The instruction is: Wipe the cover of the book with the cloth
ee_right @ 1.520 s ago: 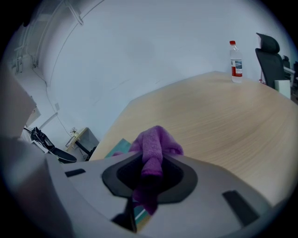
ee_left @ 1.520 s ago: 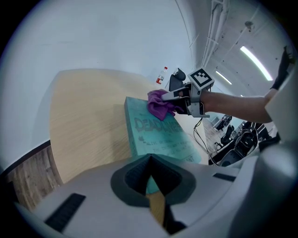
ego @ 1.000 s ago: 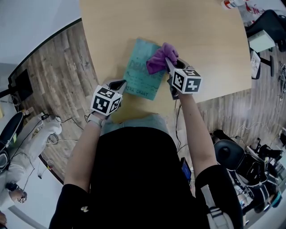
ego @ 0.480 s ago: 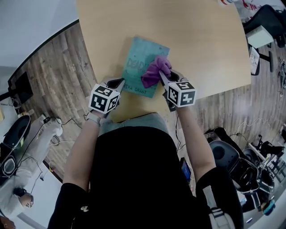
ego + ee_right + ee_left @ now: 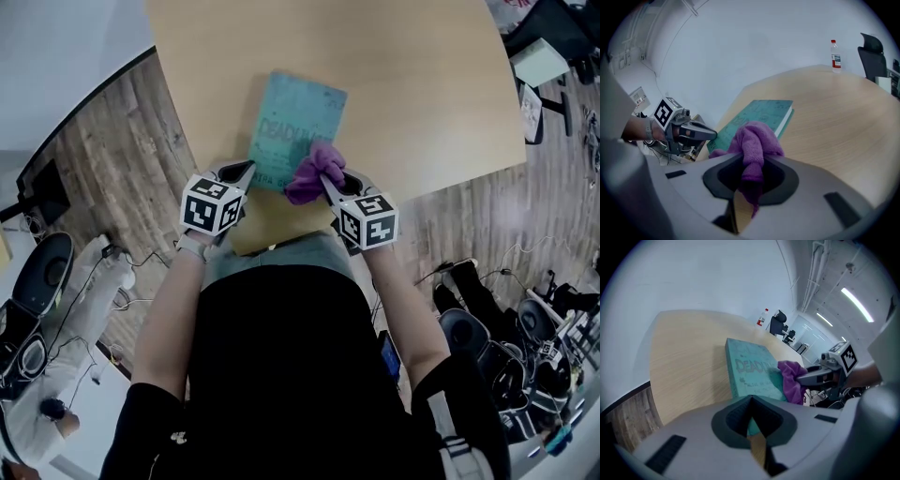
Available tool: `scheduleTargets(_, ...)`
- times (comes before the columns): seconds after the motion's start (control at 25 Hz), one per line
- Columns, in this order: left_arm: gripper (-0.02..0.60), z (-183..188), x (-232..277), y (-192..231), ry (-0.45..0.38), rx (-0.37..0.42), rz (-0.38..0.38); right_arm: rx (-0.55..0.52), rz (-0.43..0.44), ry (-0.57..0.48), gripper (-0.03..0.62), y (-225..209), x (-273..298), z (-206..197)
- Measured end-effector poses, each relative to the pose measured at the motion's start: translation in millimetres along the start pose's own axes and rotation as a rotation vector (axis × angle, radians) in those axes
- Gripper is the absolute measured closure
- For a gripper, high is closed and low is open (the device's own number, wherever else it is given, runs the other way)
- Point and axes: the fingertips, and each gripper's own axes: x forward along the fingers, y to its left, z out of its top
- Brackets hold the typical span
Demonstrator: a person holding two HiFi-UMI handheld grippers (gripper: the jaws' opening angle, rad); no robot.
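We pinch the cloth (image 5: 306,175) in the right gripper (image 5: 323,177) at the book (image 5: 300,117)'s near edge. The left gripper (image 5: 246,171), jaws together, sits at its corner, so a hard wipe may skid the book.

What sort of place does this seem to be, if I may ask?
Probably an office or lab: a large wooden table, a black office chair at its far side, and strip lights overhead.

Teal book (image 5: 298,127) w/ darker print, purple cloth (image 5: 309,175), pale wood-grain table (image 5: 422,84), grey-brown plank floor (image 5: 112,141), b/w checker-marked cubes (image 5: 208,205), far bottle (image 5: 836,55) cap prob. red
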Motion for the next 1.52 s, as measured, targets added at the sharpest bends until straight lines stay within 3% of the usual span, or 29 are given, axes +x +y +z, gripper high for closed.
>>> scheduleTargets(0.2, 0.561, 0, 0, -2, -0.008, -0.006, 0.003, 0.043, 0.013, 0.008, 0.510, 7, -7, -18)
scheduleTargets(0.84, 0.561, 5, 4, 1, -0.025, -0.010, 0.010, -0.091, -0.074, 0.044, 0.514, 24, -7, -29)
scheduleTargets(1.16, 0.561, 1, 1, -3, -0.028, 0.001, -0.084, -0.151, -0.163, 0.070, 0.516, 50, 2, -32)
scheduleTargets(1.52, 0.561, 3, 7, -11, -0.013, 0.085, -0.193, -0.106, -0.225, 0.036, 0.516, 89, 33, -18)
